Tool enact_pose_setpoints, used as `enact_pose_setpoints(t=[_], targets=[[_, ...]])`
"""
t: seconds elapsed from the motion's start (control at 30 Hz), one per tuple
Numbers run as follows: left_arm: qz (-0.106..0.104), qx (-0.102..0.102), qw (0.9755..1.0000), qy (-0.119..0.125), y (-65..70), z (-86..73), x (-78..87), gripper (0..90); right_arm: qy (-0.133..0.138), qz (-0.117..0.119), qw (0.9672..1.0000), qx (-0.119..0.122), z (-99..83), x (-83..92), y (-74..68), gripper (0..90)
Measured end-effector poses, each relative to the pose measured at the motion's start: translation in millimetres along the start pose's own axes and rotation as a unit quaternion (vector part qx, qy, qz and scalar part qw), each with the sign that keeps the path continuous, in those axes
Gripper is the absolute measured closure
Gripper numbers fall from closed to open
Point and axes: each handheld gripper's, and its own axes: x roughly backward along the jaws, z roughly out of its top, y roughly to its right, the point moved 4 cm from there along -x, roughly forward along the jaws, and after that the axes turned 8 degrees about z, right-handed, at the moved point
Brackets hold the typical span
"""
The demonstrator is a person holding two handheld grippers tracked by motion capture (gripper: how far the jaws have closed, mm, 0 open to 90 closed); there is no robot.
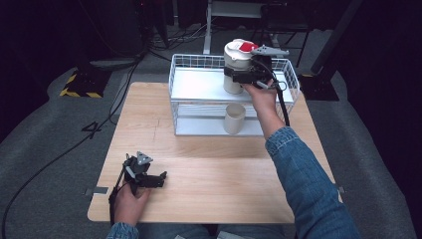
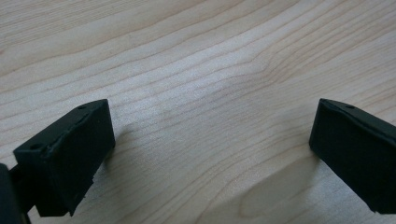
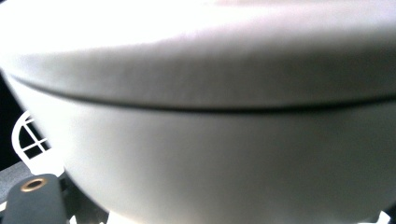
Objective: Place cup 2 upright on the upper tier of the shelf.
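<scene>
One white canister [image 1: 238, 67] on rack [image 1: 199, 84], right gripper [image 1: 249, 74] clamping it

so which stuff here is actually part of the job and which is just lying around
In the job, judging by the grasp:
- white canister
- right hand-held gripper, at the canister
- wire rack, top shelf

Lying about:
- cream cup, lower shelf
- left hand-held gripper, open on the table
</scene>
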Motion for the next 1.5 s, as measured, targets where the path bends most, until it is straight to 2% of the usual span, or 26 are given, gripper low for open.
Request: enact_pose_setpoints(t=[0.17, 0.5, 0.77, 0.93, 1.3, 1.5], targets=[[0.0, 0.0, 1.0, 0.0, 0.0, 0.0, 0.0, 0.6, -0.005, -0.001, 0.9999, 0.01, -0.2, 0.2, -1.9, 12.2], [0.0, 0.0, 1.0, 0.0, 0.0, 0.0, 0.0, 0.6, -0.005, -0.002, 0.9999, 0.013, -0.4, 0.0, -1.9, 11.9], [0.0, 0.0, 1.0, 0.0, 0.0, 0.0, 0.0, 0.6, -0.01, -0.006, 0.9997, 0.02, 0.6, -0.3, -1.0, 8.0], [0.0, 0.0, 1.0, 0.0, -0.1, 0.0, 0.0, 0.6, -0.015, -0.014, 0.9995, 0.024, 0.8, 1.1, -1.0, 0.3], [0.0, 0.0, 1.0, -0.001, -0.2, 0.5, -0.4, 0.6, -0.032, -0.026, 0.9979, 0.05, 1.1, 16.2, -6.5, 0.0], [-0.002, 0.0, 1.0, -0.001, 0.0, 1.3, -1.1, 0.6, -0.025, -0.022, 0.9985, 0.044, 0.3, 34.1, -10.0, 0.0]])
